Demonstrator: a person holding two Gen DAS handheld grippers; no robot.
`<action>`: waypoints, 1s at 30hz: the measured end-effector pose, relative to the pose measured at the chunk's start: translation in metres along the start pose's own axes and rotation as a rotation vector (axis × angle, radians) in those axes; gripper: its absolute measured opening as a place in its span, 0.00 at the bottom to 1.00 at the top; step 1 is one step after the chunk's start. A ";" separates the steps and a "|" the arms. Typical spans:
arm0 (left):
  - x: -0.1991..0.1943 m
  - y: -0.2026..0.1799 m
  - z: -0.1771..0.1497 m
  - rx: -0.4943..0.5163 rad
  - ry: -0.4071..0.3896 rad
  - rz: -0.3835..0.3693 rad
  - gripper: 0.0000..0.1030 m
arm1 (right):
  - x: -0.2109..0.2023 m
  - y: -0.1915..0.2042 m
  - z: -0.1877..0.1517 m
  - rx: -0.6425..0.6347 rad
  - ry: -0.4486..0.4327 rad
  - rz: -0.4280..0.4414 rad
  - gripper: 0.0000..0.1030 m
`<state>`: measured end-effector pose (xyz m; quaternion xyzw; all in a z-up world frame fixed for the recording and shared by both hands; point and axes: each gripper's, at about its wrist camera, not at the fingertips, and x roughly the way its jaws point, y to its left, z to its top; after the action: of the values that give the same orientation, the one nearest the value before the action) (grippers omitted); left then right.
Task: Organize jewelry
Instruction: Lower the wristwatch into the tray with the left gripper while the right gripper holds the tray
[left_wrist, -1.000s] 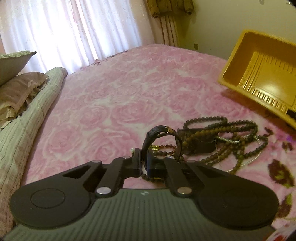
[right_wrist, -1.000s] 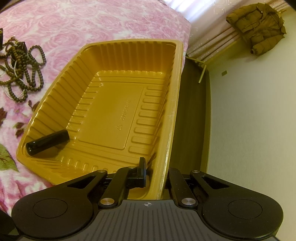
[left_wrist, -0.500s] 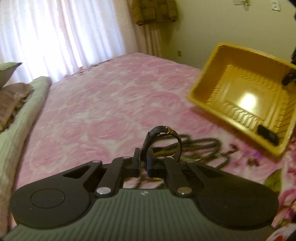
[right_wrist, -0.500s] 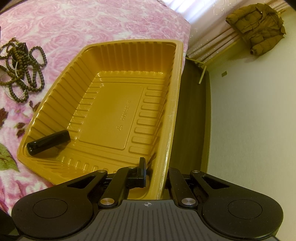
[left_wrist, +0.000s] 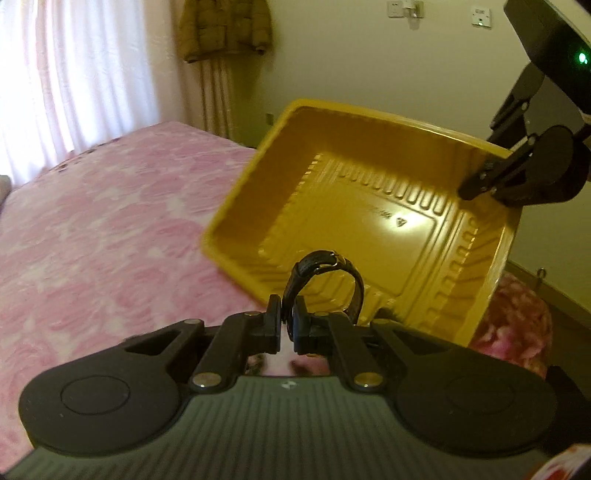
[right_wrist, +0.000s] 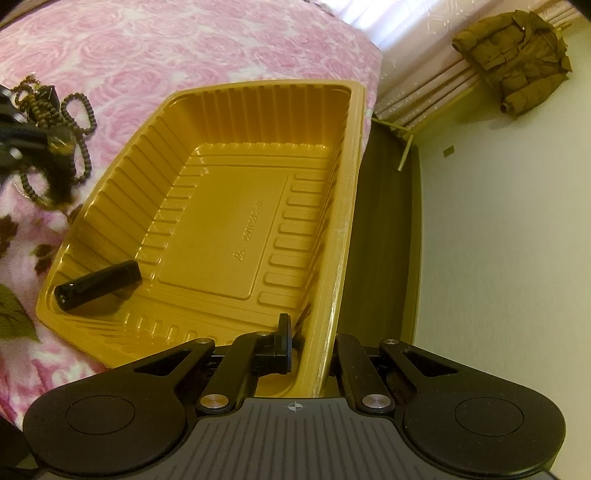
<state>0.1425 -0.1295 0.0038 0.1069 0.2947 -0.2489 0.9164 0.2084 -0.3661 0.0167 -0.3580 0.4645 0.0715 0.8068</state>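
left tool (left_wrist: 287, 322) | grips black looped watch strap (left_wrist: 325, 280) | yellow ribbed tray (left_wrist: 369, 206)

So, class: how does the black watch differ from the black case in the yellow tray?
The watch is a curved loop held up in the left claw; the case is a straight, solid block. The watch hangs above the tray; the case lies inside it. Both are black.

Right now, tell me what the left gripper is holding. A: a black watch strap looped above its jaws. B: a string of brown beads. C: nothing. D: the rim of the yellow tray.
A: the left gripper is pinched on a black watch strap that arches above it, in front of the yellow tray.
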 end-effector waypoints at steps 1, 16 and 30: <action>0.005 -0.003 0.003 0.002 0.001 -0.004 0.05 | 0.000 0.000 0.000 0.000 0.000 0.002 0.04; 0.036 -0.019 0.015 0.022 0.027 -0.025 0.06 | 0.001 -0.003 -0.004 0.006 -0.005 0.014 0.04; 0.021 -0.001 0.009 -0.040 -0.024 0.008 0.34 | 0.002 -0.004 -0.004 0.006 -0.005 0.016 0.04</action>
<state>0.1612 -0.1414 -0.0009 0.0867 0.2881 -0.2407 0.9228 0.2084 -0.3725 0.0160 -0.3517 0.4654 0.0775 0.8085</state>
